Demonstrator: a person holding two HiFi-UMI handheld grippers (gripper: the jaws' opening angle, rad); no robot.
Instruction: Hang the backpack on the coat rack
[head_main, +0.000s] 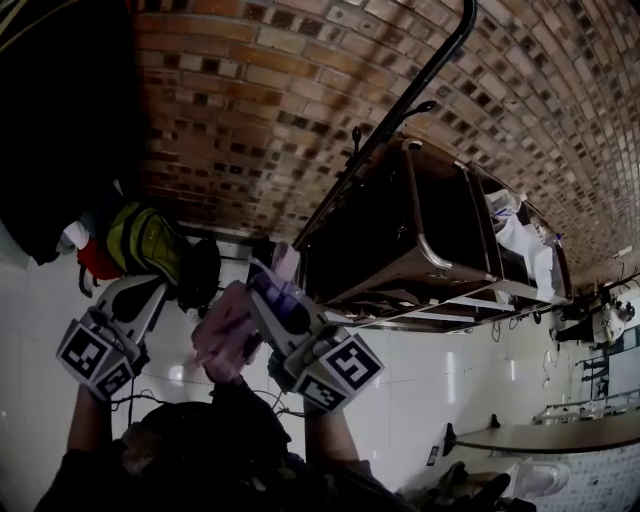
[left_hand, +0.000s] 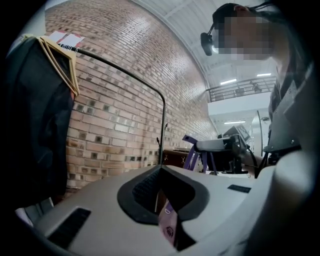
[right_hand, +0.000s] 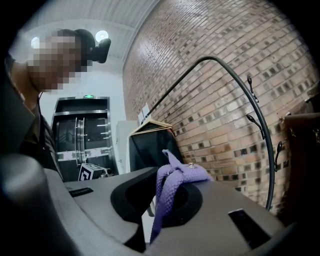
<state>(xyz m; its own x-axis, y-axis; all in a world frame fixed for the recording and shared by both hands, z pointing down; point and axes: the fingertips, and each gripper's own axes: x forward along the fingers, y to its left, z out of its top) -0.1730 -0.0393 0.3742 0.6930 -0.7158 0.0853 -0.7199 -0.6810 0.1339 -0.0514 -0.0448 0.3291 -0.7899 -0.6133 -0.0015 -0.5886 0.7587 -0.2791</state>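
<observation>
Two grippers: left gripper (head_main: 150, 292) and right gripper (head_main: 268, 285) side by side, raised toward a brick wall (head_main: 300, 80).
Backpack (head_main: 226, 338): pink-lilac bundle held up between both grippers, apart from the rack's hooks.
Left jaws: pressed together on a pale pink tab (left_hand: 168, 226) of the backpack.
Right jaws: clamped on a purple woven strap (right_hand: 172, 186), its knotted end lying over one jaw.
Coat rack (head_main: 405, 100): black curved bar with small hooks (head_main: 355, 135), close against the wall.
Hanger (left_hand: 62, 60): wooden, on the rack bar, carrying a dark garment (left_hand: 30, 125).
</observation>
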